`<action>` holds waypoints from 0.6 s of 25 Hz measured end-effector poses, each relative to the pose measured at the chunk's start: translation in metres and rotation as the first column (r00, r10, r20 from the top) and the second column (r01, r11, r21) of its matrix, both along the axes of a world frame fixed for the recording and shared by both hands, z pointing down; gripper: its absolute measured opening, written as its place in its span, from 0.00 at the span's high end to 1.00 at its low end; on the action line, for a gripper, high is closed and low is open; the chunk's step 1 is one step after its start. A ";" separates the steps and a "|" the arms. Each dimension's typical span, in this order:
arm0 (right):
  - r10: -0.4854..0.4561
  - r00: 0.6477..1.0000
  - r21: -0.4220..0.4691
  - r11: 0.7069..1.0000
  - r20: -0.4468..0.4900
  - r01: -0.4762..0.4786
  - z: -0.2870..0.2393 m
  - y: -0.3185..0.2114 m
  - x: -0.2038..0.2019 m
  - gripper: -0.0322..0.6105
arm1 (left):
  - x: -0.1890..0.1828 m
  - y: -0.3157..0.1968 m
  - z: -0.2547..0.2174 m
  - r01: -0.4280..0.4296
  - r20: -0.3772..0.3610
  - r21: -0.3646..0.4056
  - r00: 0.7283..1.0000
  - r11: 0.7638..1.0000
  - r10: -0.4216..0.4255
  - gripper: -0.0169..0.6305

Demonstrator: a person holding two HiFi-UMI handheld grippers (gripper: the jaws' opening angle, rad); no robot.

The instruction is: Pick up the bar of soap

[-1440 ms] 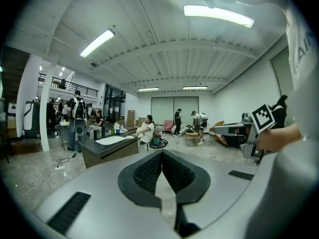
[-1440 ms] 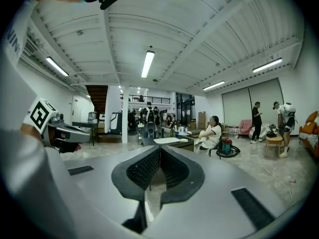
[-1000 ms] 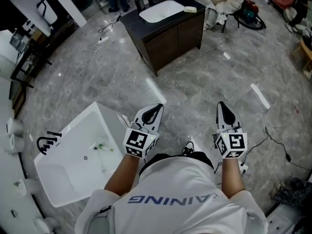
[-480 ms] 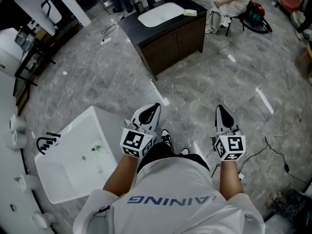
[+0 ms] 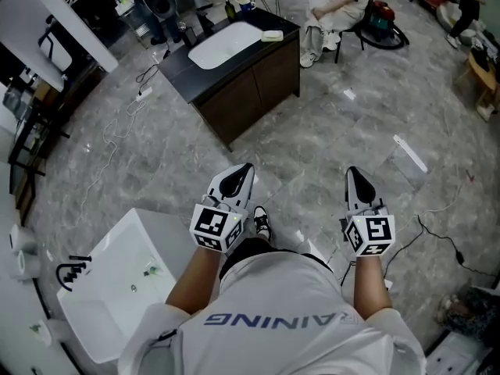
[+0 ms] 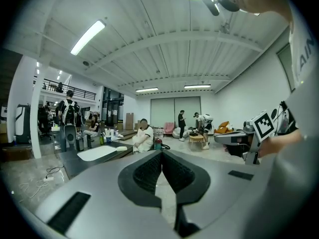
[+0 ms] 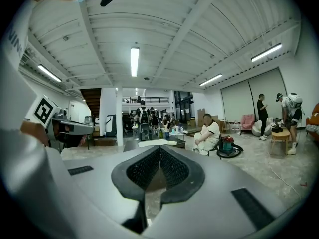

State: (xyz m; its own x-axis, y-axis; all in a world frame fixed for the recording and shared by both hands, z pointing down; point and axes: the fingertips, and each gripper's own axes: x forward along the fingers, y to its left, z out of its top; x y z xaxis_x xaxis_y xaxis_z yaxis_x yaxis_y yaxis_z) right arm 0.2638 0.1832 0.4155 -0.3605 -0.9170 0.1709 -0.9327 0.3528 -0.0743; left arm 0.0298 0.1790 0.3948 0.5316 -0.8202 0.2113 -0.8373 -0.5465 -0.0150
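Hanging far from the dark cabinet [image 5: 262, 80] with the bar of soap [image 5: 272, 35] on top, the left gripper [image 5: 244, 167] and right gripper [image 5: 353, 171] are pressed together, empty.

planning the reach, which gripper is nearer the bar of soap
Left, slightly. In the head view the bar of soap lies far ahead on the vanity. The left gripper is nearly in line below it; the right gripper sits further off to its right. Both are well short.
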 end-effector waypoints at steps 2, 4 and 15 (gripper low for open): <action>0.024 1.000 0.001 1.000 -0.001 -0.024 -0.001 -0.016 0.002 0.92 | 0.002 -0.020 -0.001 -0.023 0.000 0.003 1.000 1.000 0.023 0.96; 0.045 0.999 0.000 0.999 0.002 -0.045 -0.002 -0.033 -0.001 0.92 | -0.001 -0.040 0.000 -0.044 0.000 -0.002 0.999 0.999 0.044 0.96; 0.008 0.997 -0.032 0.999 -0.082 -0.010 -0.009 -0.145 -0.077 0.92 | -0.083 -0.167 0.004 -0.035 -0.025 -0.017 0.999 0.999 0.034 0.96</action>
State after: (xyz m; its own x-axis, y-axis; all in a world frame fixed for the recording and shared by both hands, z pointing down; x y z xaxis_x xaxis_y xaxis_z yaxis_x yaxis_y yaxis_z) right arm 0.1873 0.0382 0.4068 -0.3358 -0.9137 0.2290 -0.9393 0.3430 -0.0088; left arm -0.0531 0.0120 0.3991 0.5648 -0.7976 0.2117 -0.8179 -0.5752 0.0150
